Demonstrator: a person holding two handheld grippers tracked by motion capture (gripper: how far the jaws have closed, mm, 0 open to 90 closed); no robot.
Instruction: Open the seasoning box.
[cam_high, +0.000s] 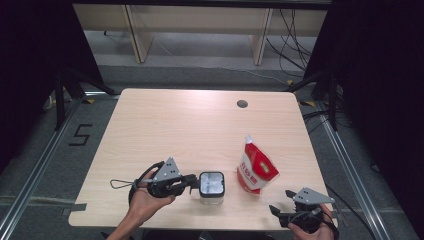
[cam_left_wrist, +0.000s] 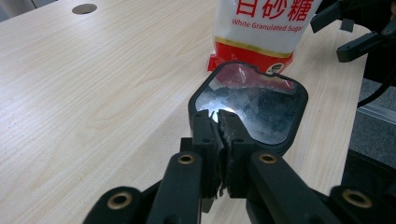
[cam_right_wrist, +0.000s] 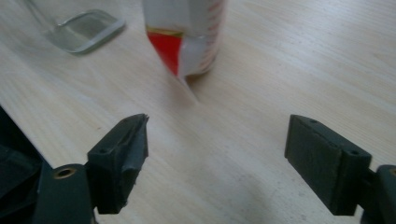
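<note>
On the wooden table (cam_high: 165, 125), lower centre, the left gripper (cam_left_wrist: 219, 123) was clamped on the rim of the rigid, breakable-looking jar (cam_high: 212, 186); the right gripper (cam_right_wrist: 217, 140) stood open near the soft sugar bag (cam_high: 255, 170).

1. Left gripper (cam_high: 196, 183): black body, grey three-cornered plate on top, thin black cable looping out at 9 o'clock.
2. Its jaws are black bars with brass-coloured rivets.
3. Right gripper (cam_high: 281, 201): black, the same grey plate, chipped pad (cam_right_wrist: 128, 149).
4. Forearms bare, no sleeves.
</note>
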